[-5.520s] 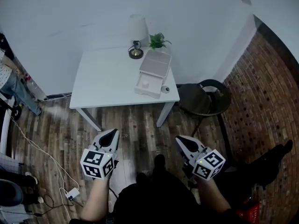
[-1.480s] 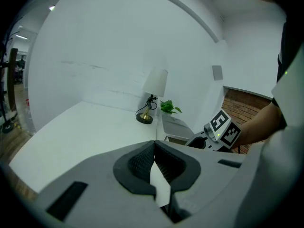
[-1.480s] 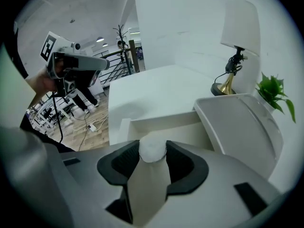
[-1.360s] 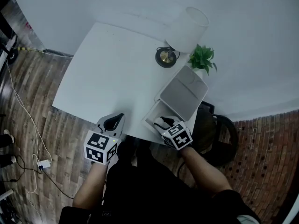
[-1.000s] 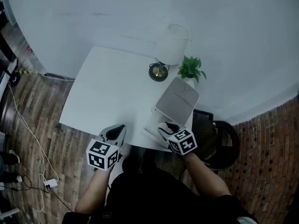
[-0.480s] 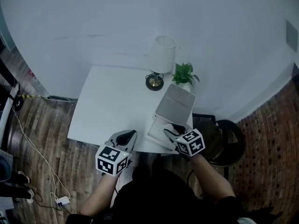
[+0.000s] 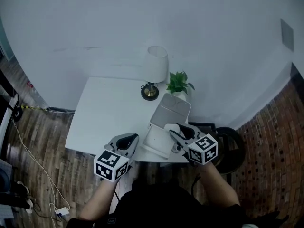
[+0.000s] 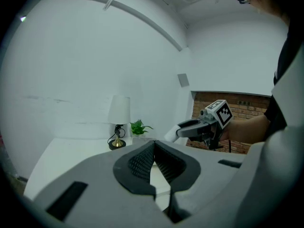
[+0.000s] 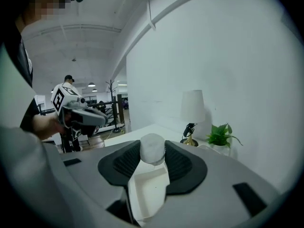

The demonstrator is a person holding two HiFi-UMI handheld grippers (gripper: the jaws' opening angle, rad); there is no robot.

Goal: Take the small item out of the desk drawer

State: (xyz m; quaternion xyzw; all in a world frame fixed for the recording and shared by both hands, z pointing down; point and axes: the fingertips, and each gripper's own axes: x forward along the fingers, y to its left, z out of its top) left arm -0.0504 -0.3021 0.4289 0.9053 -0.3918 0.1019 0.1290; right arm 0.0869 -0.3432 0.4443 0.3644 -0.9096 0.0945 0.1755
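The item (image 9: 152,150) looks out of the drawer (image 9: 148,189), clamped in the right gripper (image 9: 153,146) above it; left gripper (image 8: 154,145) closed, empty.

Gripping a small white cylinder (image 9: 152,147) at frame centre between the right gripper's (image 9: 152,156) ribbed pads (image 9: 128,162), above the open white drawer (image 9: 148,189) at lower centre (lamp (image 9: 192,107) and plant (image 9: 221,135) at right).

In the head view the right tool (image 7: 177,129) covers the 3 o'clock corner of the open white drawer (image 7: 156,144). The small white cylinder (image 9: 152,148) it pinches is too small to make out there. The black round chair (image 7: 229,140) at 4 o'clock sits half hidden behind the white surface (image 7: 104,113). In its own view the left tool (image 8: 153,161) blocks most of the surface.
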